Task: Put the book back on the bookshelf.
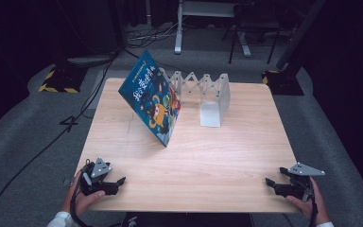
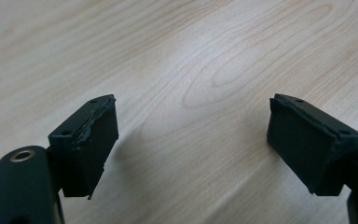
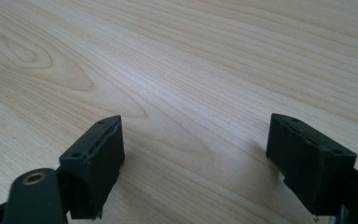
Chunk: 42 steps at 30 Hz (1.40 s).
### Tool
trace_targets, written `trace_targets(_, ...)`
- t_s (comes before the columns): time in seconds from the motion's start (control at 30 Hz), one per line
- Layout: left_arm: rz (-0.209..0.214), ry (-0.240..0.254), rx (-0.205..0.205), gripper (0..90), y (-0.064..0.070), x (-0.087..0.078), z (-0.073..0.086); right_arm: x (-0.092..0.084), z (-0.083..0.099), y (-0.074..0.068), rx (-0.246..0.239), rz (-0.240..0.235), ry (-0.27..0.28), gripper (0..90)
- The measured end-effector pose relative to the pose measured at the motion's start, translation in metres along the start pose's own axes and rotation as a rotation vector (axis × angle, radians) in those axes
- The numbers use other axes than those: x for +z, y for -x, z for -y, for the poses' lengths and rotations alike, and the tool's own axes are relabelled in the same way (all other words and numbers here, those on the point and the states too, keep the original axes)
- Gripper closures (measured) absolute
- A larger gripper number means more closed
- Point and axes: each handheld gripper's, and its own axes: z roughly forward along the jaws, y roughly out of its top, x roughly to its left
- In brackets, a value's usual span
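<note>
A blue picture book stands tilted at the back of the wooden table, its top leaning left and its far edge against a white accordion book rack. My left gripper rests low at the table's front left corner, held by a hand. Its jaws are open over bare wood, with nothing between them. My right gripper sits at the front right corner, pointing inward. Its jaws also stand wide apart above bare wood, empty. Both grippers are far from the book.
Grey carpet surrounds the table. A black cable runs across the floor on the left. Yellow-and-black striped stand bases sit at the back left and back right. Metal stand legs rise behind the table.
</note>
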Motion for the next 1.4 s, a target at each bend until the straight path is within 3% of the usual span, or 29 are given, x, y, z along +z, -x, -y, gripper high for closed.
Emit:
trace_targets(0.03,-0.017,-0.001,-0.011,16.9,-0.0009,-0.0014,0.0012,0.0002,0.0000,-0.0001,0.000,-0.001,0.000,19.4)
trace_targets(0.17,-0.019,0.003,-0.025,17.2,-0.0017,-0.0026,0.0033,0.0003,0.0000,0.0000,0.000,-0.001,0.000,19.4)
trace_targets(1.4,-0.028,-0.002,-0.026,16.3,-0.0024,-0.0024,0.0027,0.0004,0.0002,-0.0002,-0.002,0.003,0.002,19.4)
